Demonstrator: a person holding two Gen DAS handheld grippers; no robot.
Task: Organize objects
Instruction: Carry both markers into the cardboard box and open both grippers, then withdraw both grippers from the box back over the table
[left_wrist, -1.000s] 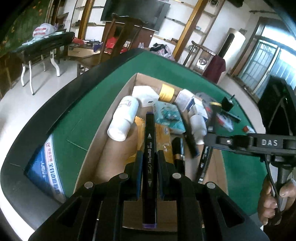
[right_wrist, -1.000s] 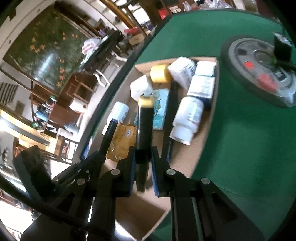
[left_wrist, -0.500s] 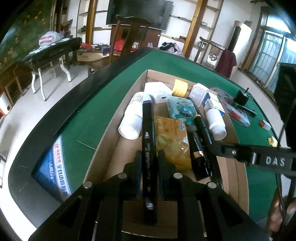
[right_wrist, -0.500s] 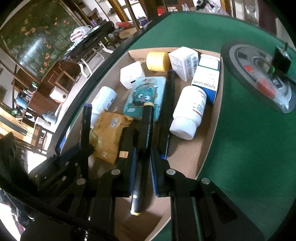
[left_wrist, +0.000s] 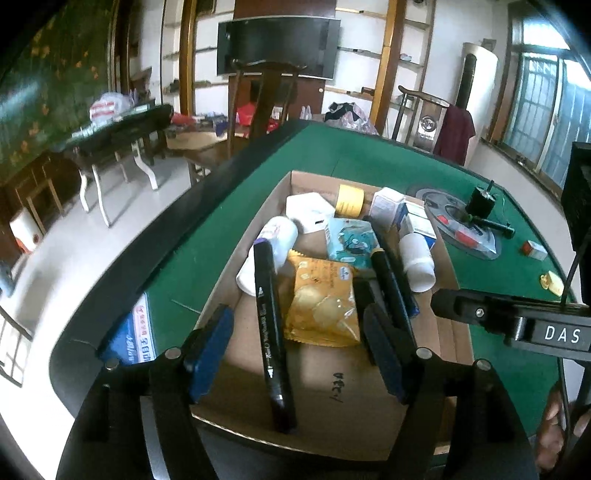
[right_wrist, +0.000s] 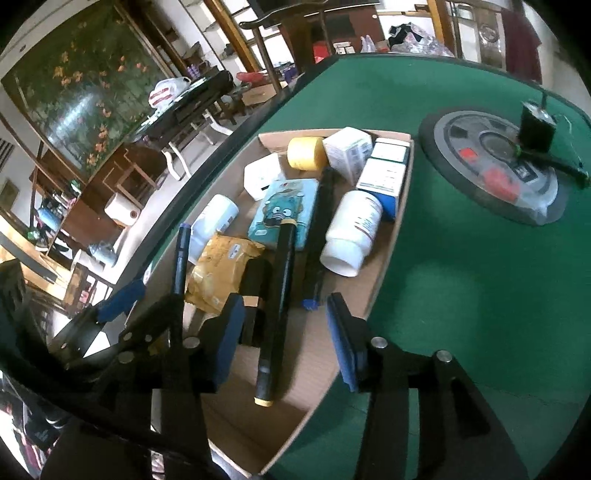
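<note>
A shallow cardboard box (left_wrist: 258, 206) lies on the green table and also shows in the right wrist view (right_wrist: 391, 236). My left gripper (left_wrist: 295, 347) is open above its near end; a black marker with a purple cap (left_wrist: 271, 332) lies loose in the box between the fingers. My right gripper (right_wrist: 284, 332) is open; a black marker with a yellow cap (right_wrist: 277, 306) lies loose in the box between its fingers. The box also holds a yellow snack packet (left_wrist: 321, 299), white bottles (right_wrist: 351, 232), a teal packet (right_wrist: 284, 210), small cartons and a yellow tape roll (right_wrist: 306, 153).
A round grey disc (right_wrist: 495, 166) with a black motor (right_wrist: 535, 125) lies on the green felt right of the box. A small red-white block (left_wrist: 533, 250) and a yellow bit (left_wrist: 552, 282) lie further right. A blue leaflet (left_wrist: 140, 336) lies at the table's left edge.
Both grippers have opened and let go of their markers, which now lie in the box. Both grippers have drawn back a little.
</note>
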